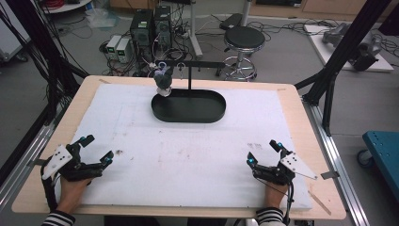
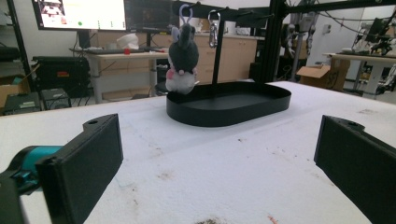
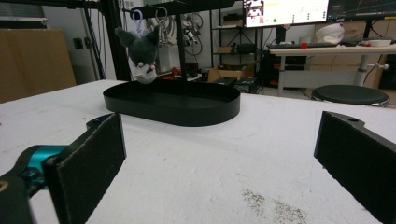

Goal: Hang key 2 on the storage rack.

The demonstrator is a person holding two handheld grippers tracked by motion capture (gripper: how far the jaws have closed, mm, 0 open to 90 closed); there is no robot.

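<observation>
A small grey and white plush toy (image 1: 163,80) (image 2: 181,58) (image 3: 142,50) hangs by a loop from the left end of a black T-shaped stand (image 1: 190,70) (image 2: 217,46) (image 3: 180,42). The stand rises from a black oval tray (image 1: 188,107) (image 2: 229,103) (image 3: 173,103) at the back middle of the white mat. A metal clip (image 2: 214,28) (image 3: 161,18) hangs beside the toy. My left gripper (image 1: 96,149) (image 2: 219,168) rests open at the front left, nothing between its jaws. My right gripper (image 1: 263,151) (image 3: 219,168) rests open at the front right, likewise holding nothing.
The white mat (image 1: 188,150) covers a wooden table (image 1: 301,108). Black frame posts (image 1: 348,47) stand at both sides. Behind the table are a round stool (image 1: 243,40) and computer boxes (image 1: 150,28) on the floor. A blue cart (image 1: 383,150) sits at the right.
</observation>
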